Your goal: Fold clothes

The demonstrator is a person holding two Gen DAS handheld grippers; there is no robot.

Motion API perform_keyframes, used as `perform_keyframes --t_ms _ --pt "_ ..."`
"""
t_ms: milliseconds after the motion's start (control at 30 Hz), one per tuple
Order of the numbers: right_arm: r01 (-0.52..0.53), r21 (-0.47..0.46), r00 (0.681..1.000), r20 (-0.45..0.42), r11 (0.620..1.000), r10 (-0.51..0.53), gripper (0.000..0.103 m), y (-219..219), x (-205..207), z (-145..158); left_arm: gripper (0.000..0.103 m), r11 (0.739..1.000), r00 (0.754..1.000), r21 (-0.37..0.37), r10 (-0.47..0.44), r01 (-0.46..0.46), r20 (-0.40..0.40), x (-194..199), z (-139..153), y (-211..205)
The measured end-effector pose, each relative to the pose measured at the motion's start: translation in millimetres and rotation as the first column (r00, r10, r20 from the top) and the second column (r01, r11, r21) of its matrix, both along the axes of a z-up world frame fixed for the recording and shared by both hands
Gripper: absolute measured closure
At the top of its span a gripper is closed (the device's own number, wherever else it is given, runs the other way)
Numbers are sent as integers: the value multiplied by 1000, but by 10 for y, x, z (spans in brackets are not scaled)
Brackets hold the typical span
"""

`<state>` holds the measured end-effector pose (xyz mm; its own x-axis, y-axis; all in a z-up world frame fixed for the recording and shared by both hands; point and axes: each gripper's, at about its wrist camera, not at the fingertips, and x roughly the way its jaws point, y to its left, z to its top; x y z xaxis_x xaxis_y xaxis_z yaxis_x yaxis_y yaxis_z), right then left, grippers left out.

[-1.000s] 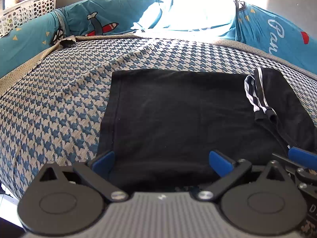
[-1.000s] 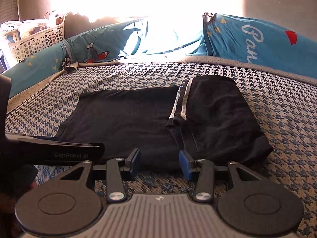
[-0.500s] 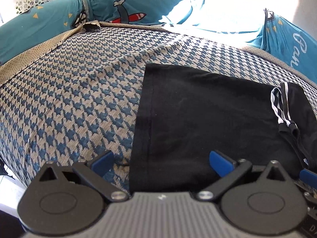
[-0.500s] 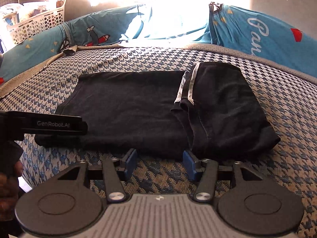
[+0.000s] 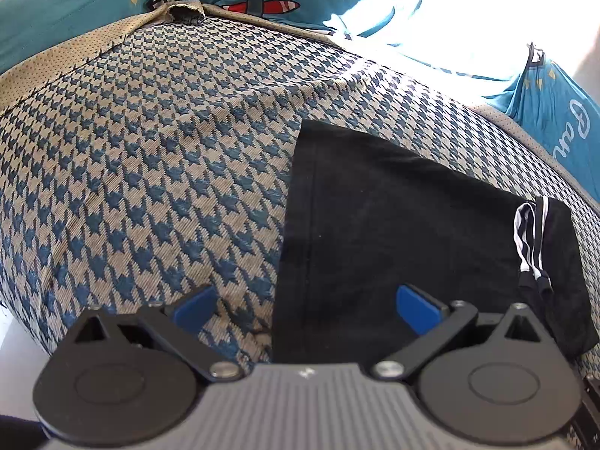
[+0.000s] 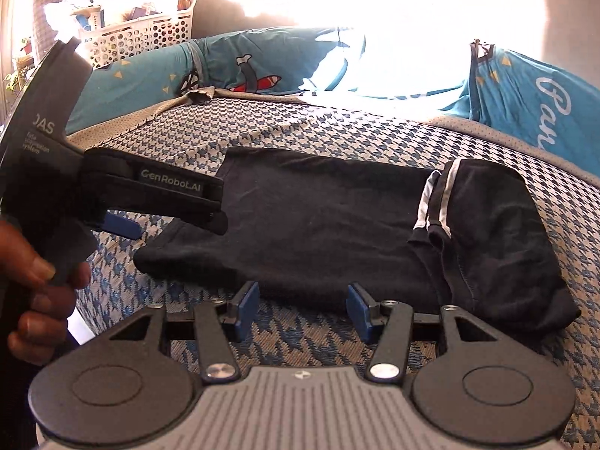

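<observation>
A black garment [image 5: 393, 232] lies flat on the houndstooth bed cover, its right part folded over, with a white-striped hem [image 5: 528, 240] on top. My left gripper [image 5: 305, 305] is open and empty, low over the garment's near left corner. In the right wrist view the garment [image 6: 322, 217] lies ahead, its folded part [image 6: 498, 232] at the right. My right gripper [image 6: 302, 309] is open and empty, just short of the garment's near edge. The left gripper's body [image 6: 112, 191] shows at the left, held by a hand [image 6: 33, 292].
The blue-and-beige houndstooth cover [image 5: 150, 172] spreads to the left. Teal cushions with a plane print [image 6: 255, 71] and lettering [image 6: 543, 101] line the far side. A white perforated basket [image 6: 138, 37] stands at the back left. The bed's near left edge [image 5: 22, 322] drops off.
My left gripper has moved left along the garment's near edge, from its middle to its left corner. My right gripper has backed off slightly. Both stay open.
</observation>
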<state>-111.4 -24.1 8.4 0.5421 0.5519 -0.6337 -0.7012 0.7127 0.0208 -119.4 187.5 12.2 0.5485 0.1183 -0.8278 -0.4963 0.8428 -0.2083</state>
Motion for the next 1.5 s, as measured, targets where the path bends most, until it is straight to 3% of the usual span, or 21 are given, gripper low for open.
perform_keyframes --t_ms 200,367,600,733,1033,1100,1200,1267,1367,1500 --pt "-137 -39 989 54 990 139 52 230 -128 16 0 996 996 -25 -82 81 -34 108 70 128" --pt "-262 -94 957 99 961 271 52 424 -229 -2 0 987 986 -44 -159 157 -48 134 95 271" --pt "-354 -202 910 149 913 386 52 624 -290 -145 0 981 989 -140 -142 135 -46 92 -29 409" --pt "-387 -244 881 188 889 435 52 704 -279 -201 0 979 990 -157 -139 132 -36 105 -32 428" --pt "-451 -258 826 240 854 509 53 866 -226 -283 0 972 989 -189 -144 137 -25 183 -52 468" --pt "-465 -247 820 242 850 519 60 895 -213 -293 0 969 987 -199 -157 149 -24 241 -70 483" --pt "-475 -241 812 252 847 527 81 937 -202 -307 0 961 987 -232 -160 151 -18 285 -105 518" --pt "-466 -236 813 265 853 518 95 948 -200 -298 0 956 988 -257 -152 144 -10 299 -117 549" --pt "-441 -178 840 263 880 475 98 915 -136 -205 0 942 990 -308 -139 136 10 326 -132 605" --pt "-369 -21 913 176 929 367 98 784 114 -11 0 910 991 -393 -125 131 40 415 -153 680"
